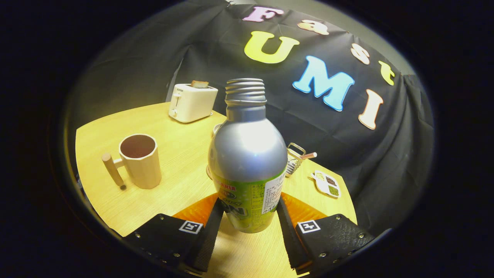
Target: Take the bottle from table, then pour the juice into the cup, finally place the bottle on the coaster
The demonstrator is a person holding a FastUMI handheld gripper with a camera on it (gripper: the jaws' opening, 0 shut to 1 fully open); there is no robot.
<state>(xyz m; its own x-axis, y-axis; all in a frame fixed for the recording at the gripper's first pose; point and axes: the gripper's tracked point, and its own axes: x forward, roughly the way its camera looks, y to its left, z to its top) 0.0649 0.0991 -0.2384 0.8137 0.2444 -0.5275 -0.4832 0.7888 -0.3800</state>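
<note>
One bottle (247,162) stands between your jaws, upright, its long axis straight up and its open threaded neck above the gripper (247,227). Both fingers (210,227) lie against its lower green label, one on each flank, so the jaws look clenched on the bottle; whether its base has left the desk (170,181) I cannot tell. The cup (139,160) sits off to your left, nearer the desk's left edge, handle turned toward you, well apart from the bottle. So the pour, as I judge it, calls for carrying left and tipping the neck over that rim. The orange coaster (197,210) lies just behind the bottle's base, showing on either side of it.
</note>
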